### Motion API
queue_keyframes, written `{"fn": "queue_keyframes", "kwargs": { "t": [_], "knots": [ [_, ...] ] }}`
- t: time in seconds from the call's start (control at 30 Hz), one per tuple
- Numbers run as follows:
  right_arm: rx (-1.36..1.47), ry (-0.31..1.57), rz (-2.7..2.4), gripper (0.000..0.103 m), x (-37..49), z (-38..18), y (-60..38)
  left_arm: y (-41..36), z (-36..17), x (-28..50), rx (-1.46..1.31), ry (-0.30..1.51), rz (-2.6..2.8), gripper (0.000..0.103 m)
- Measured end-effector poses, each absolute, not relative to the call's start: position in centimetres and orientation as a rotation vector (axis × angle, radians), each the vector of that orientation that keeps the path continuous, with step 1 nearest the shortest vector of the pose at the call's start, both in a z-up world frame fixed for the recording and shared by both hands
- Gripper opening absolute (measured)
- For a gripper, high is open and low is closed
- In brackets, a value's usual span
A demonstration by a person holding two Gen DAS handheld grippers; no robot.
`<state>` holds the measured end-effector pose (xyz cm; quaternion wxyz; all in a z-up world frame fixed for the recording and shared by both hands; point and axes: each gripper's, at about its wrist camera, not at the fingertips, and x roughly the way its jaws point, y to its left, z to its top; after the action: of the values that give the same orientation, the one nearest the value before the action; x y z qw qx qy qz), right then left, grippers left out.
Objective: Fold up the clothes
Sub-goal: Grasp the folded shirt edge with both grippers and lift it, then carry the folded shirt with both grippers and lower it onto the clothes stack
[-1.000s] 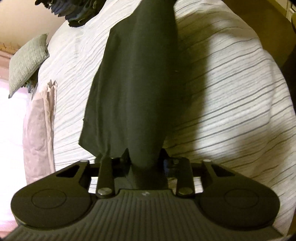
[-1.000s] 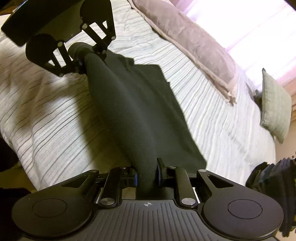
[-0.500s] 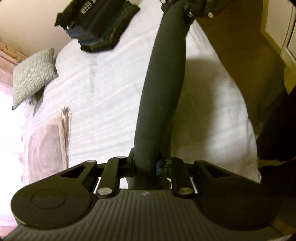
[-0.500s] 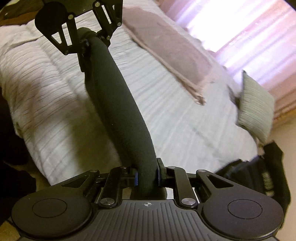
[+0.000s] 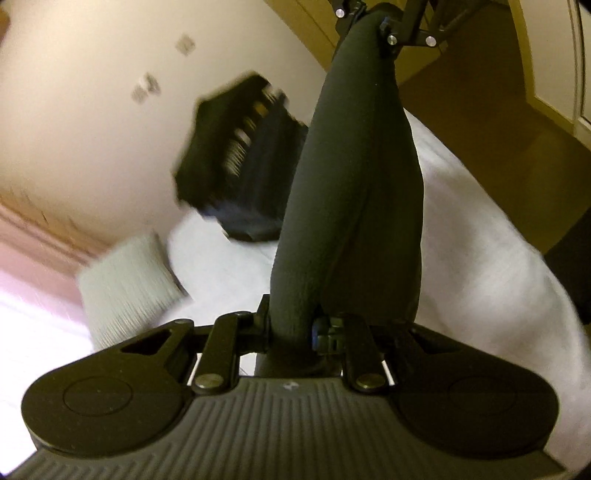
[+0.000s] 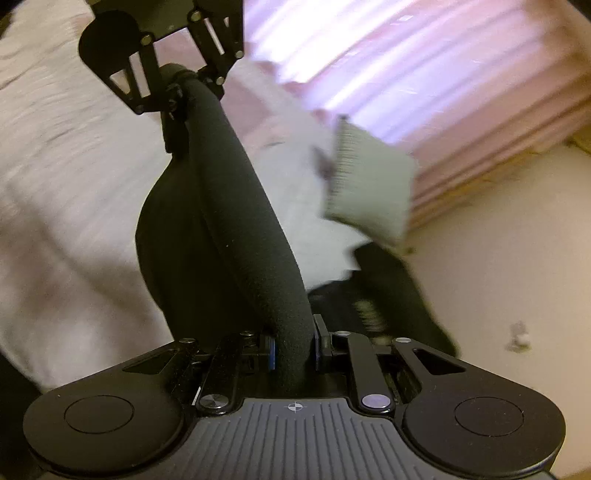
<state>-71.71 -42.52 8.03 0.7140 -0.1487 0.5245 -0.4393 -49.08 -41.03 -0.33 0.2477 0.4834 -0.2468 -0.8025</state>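
Note:
A black garment (image 5: 354,192) hangs stretched between my two grippers above the white striped bed (image 5: 491,280). My left gripper (image 5: 290,326) is shut on one end of it, and my right gripper (image 5: 382,26) shows at the top of the left wrist view, clamped on the other end. In the right wrist view the same black garment (image 6: 236,221) runs as a thick roll from my right gripper (image 6: 293,349), shut on it, up to my left gripper (image 6: 181,92). A loose part of the cloth bulges below the taut edge.
A stack of dark folded clothes (image 5: 240,162) lies at the far end of the bed near the cream wall; it shows again as dark clothes (image 6: 391,295). A grey cushion (image 5: 129,288), also seen as cushion (image 6: 369,184), lies beside pink curtains (image 6: 424,74). Wooden floor (image 5: 480,110) runs along the bed.
Both grippers have lifted the garment off the bed and swung toward the dark stack and the wall. The cloth went from hanging wide to a bunched roll. Both views are motion-blurred.

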Motion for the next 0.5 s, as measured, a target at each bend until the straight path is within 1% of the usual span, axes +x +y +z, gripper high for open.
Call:
{"fn": "queue_keyframes", "kwargs": {
  "t": [0.13,0.27,0.5],
  "knots": [
    [-0.366,1.129,-1.071,0.016,-75.9,12.3,-46.3,-45.5,3.8,-53.7,1.219,-0.785,-2.175,0.016],
    [-0.407,1.073,-1.120,0.016,-82.4,16.2,-52.6,-51.3,7.8,-59.9,1.129,-0.824,-2.151,0.016],
    [-0.577,0.976,-1.153,0.016,-93.9,22.1,-66.6,-65.5,14.4,-71.5,1.024,-0.791,-2.038,0.016]
  ]
}}
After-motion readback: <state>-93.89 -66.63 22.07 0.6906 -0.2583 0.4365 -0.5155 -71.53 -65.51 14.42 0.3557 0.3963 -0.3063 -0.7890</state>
